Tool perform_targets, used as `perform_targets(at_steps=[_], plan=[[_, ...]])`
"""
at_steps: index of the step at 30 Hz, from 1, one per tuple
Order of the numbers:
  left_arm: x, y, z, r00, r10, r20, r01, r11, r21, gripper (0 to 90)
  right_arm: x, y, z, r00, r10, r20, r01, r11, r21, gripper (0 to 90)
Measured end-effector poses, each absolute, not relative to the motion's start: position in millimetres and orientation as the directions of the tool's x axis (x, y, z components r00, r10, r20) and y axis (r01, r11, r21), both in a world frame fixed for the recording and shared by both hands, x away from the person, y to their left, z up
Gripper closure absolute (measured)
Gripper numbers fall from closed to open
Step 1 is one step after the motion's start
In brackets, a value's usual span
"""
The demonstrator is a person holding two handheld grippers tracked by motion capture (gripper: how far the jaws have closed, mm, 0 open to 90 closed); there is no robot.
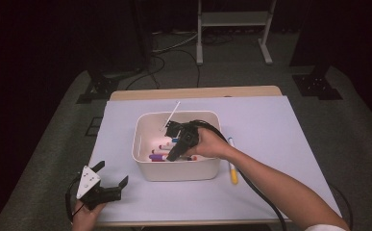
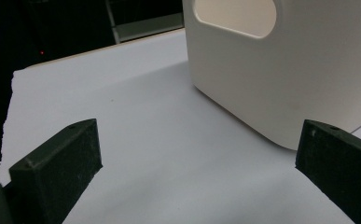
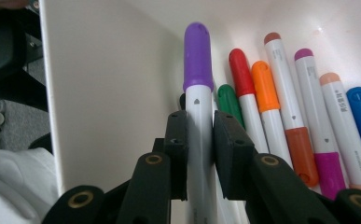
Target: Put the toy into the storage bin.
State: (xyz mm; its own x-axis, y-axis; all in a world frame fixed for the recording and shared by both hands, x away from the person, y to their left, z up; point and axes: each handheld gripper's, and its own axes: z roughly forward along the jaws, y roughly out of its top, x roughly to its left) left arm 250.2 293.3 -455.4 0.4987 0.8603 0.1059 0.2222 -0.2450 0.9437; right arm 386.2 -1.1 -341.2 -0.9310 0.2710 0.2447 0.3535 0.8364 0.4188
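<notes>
Right tongs [image 3: 199, 140] clamped on purple marker [image 3: 197, 70], low inside bin [image 1: 145, 166] beside its wall. Could snag that wall or jam against neighbouring markers [image 3: 281, 107]. Left tongs [image 2: 192, 168] wide, idle on table [image 2: 136, 116].

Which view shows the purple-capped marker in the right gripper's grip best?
The right gripper view: the purple-capped marker stands clamped between the right gripper's pads, cap and white barrel sharp, inside the white bin. The high view shows markers in the bin, mostly covered by the hand and gripper. The left gripper view shows the bin's outer wall.
</notes>
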Motion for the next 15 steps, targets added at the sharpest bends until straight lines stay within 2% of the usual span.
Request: perform_targets(at_steps=[8,15], plan=[[250.4,293.0,-455.5,0.499,0.860,0.106,0.222,-0.245,0.944,0.0,383.5,0.1,-345.4,-0.938,0.278,0.209,0.341,0.856,0.388,70.9],[250.4,293.5,-455.4,0.497,0.861,0.109,0.222,-0.247,0.943,0.0,377.7,-13.5,-326.3,-0.934,0.289,0.209,0.353,0.827,0.437,67.3]])
